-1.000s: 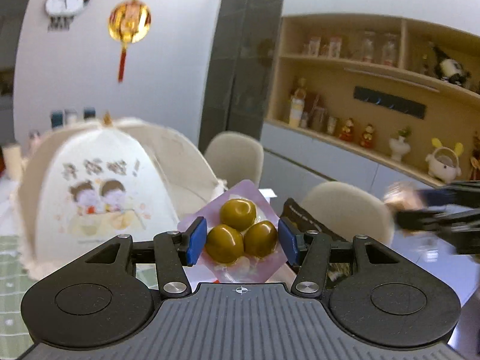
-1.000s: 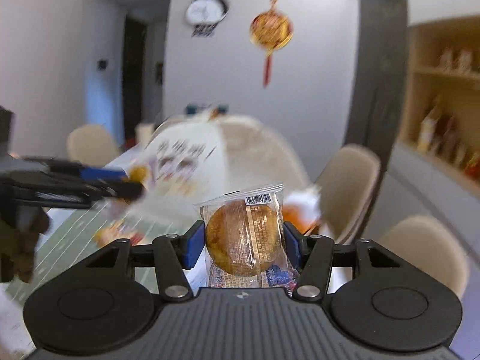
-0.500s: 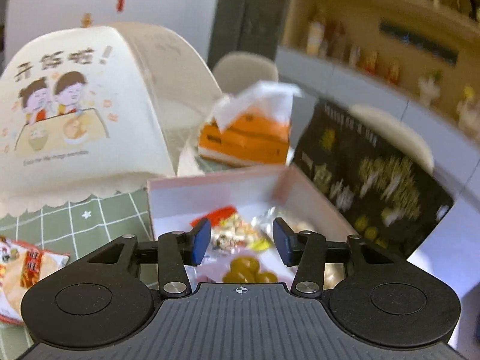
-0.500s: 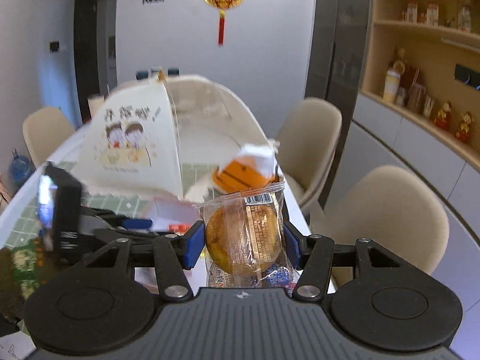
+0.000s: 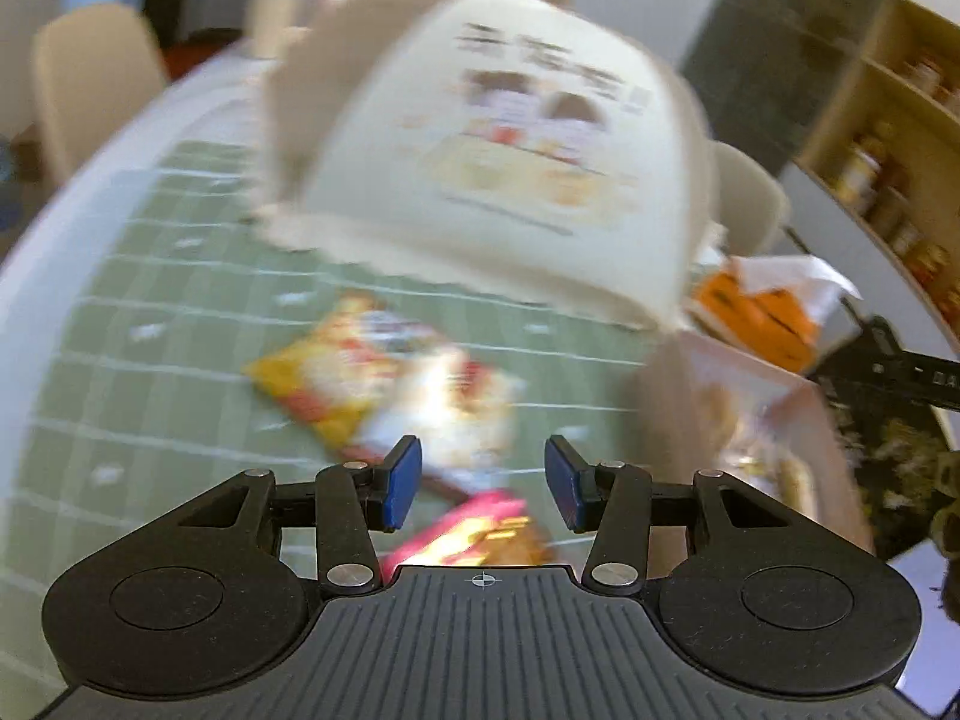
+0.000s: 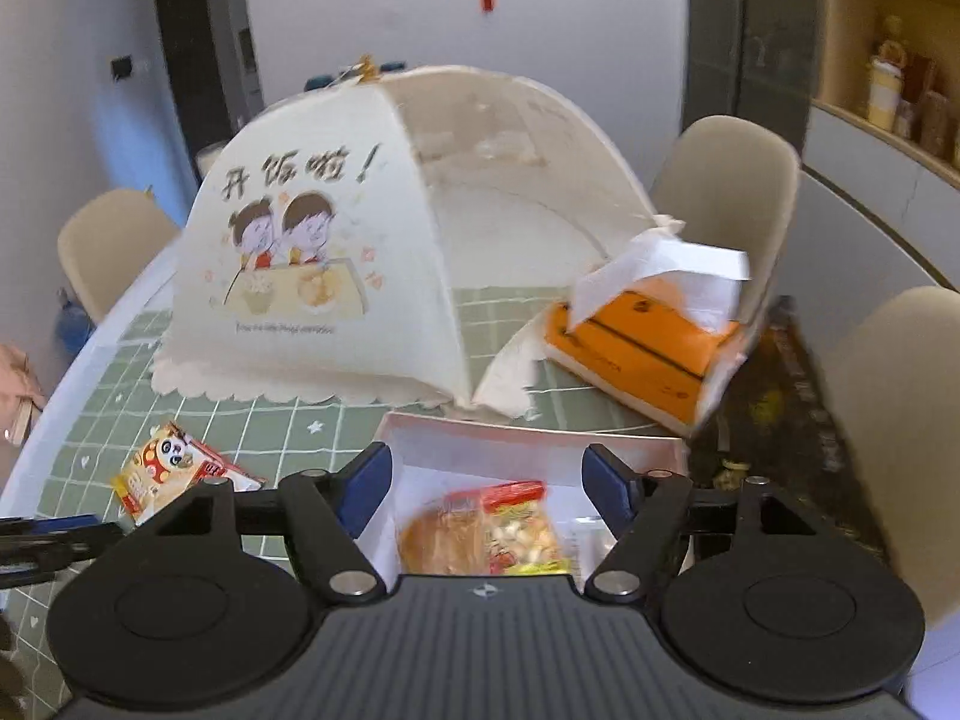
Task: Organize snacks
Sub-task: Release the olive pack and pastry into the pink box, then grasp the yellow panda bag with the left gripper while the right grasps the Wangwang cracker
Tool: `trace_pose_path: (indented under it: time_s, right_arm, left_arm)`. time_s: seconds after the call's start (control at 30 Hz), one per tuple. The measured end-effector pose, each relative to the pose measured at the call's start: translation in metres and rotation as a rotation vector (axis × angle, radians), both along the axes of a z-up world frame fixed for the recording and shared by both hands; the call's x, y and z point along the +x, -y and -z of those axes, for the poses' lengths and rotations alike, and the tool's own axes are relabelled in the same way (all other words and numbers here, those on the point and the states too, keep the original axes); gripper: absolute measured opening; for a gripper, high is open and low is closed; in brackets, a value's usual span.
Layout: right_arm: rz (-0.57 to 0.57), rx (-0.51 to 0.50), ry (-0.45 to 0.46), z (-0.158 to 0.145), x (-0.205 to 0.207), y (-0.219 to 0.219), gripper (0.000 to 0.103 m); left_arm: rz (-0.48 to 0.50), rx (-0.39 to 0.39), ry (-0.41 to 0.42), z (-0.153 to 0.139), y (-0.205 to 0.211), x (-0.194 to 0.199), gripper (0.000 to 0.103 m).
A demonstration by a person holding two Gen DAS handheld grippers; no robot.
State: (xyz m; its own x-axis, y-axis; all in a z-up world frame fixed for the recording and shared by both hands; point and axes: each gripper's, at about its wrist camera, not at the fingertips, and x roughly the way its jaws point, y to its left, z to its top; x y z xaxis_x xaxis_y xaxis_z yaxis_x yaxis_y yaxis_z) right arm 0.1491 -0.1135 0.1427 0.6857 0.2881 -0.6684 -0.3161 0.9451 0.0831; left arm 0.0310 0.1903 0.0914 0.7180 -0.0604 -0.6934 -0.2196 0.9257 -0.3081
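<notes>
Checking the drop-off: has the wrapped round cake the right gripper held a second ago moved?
Yes. It has left the right gripper, whose jaws have just been opening, and lies below in the pink box before the food cover.

1. The food cover (image 6: 312,252) stands on the table (image 6: 96,420), toward its far side.
2. The open box (image 6: 528,444) lies just in front of the food cover's near edge.
3. Wrapped snacks (image 6: 486,531) lie inside the box.
4. The tissue pack (image 6: 648,342) sits right of the food cover, behind the box.
5. A snack packet (image 6: 162,468) lies in front of the food cover, left of the box.
</notes>
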Motion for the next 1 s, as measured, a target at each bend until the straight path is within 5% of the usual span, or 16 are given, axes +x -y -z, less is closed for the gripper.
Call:
trace_pose_path:
  time_s: [0.13, 0.33, 0.57, 0.7, 0.87, 1.0]
  right_arm:
    - [-0.106, 0.032, -0.025, 0.008, 0.001, -0.043, 0.074]
    - [-0.302, 0.050, -0.148, 0.036, 0.017, -0.134, 0.078]
    - [-0.239, -0.019, -0.190, 0.086, 0.041, -0.216, 0.079]
    - [-0.216, -0.119, -0.146, 0.100, 0.044, -0.244, 0.079]
    - [-0.152, -0.254, -0.103, 0.115, 0.025, -0.225, 0.080]
    - [-0.118, -0.128, -0.218, 0.118, 0.021, -0.197, 0.086]
  left_arm:
    - [-0.108, -0.017, -0.039, 0.013, -0.036, -0.015, 0.051]
    - [-0.096, -0.050, -0.064, 0.030, -0.059, -0.019, 0.051]
    - [-0.075, -0.021, -0.002, 0.023, -0.095, 0.028, 0.051]
    - [0.032, 0.020, -0.016, 0.024, -0.098, 0.060, 0.051]
    - [0.255, 0.117, -0.078, 0.041, -0.080, 0.098, 0.051]
    - [0.367, 0.156, -0.143, 0.054, -0.066, 0.123, 0.057]
